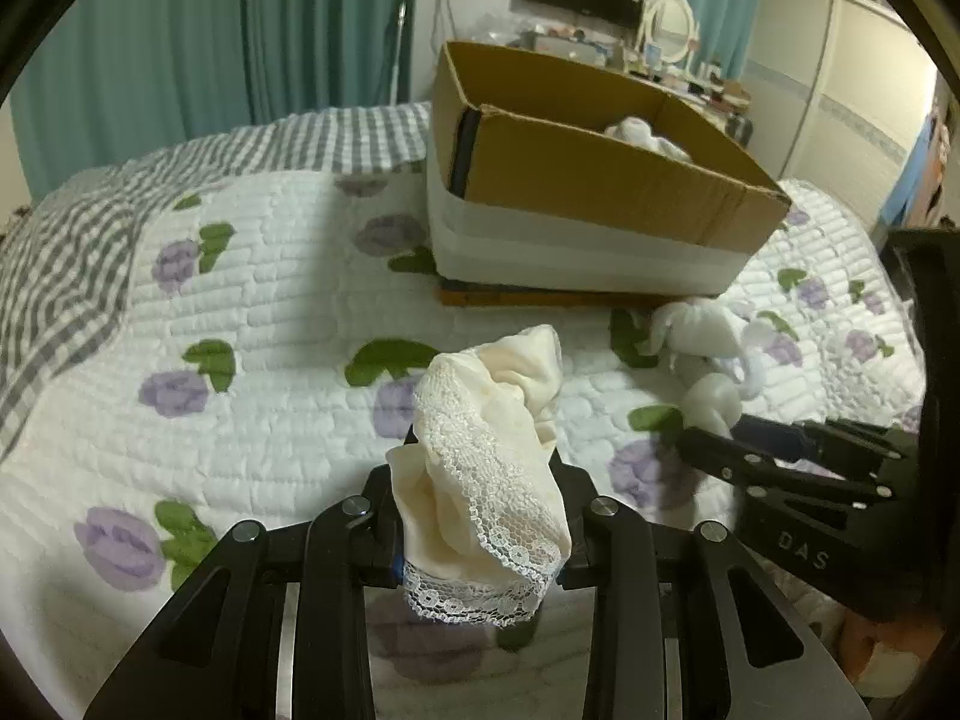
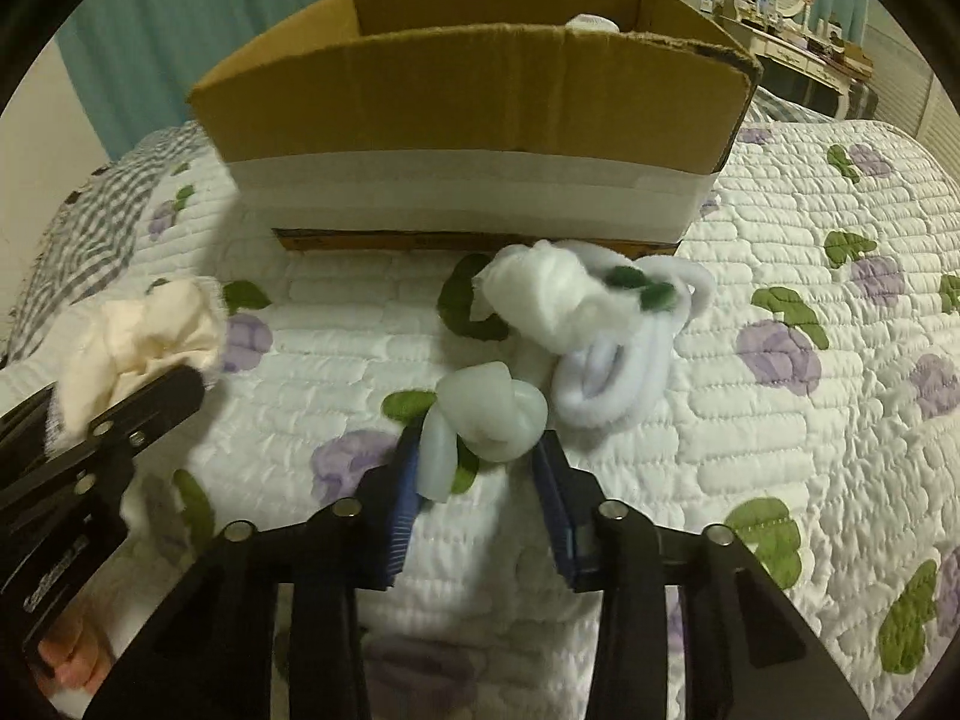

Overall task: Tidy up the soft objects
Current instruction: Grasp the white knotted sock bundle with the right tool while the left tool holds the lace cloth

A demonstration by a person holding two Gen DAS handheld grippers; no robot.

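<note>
Left gripper (image 1: 480,540), nearest the lens: jaws are closing tight on a cream lace-trimmed cloth (image 1: 486,456), which is bunching up above the fingers and hanging a lace hem below them. In the right wrist view the same cloth (image 2: 144,336) is showing at 9 o'clock, clamped in the left gripper (image 2: 120,414).

Right gripper (image 2: 480,480): jaws are standing part open on either side of a pale knotted soft piece (image 2: 492,414); its tail is brushing the left blue pad (image 2: 402,510), the right pad sitting just clear. Nothing is being gripped yet. In the left wrist view the right gripper (image 1: 714,438) is reaching in from 3 o'clock, tip beside the knotted piece (image 1: 714,399).

At 12 o'clock of the knot, a white bundle of soft items (image 2: 588,324) is lying on the quilted floral bedspread (image 2: 780,420), just in front of the cardboard box (image 2: 480,102). The box is sitting open on the bed, something white (image 1: 642,135) resting inside.
</note>
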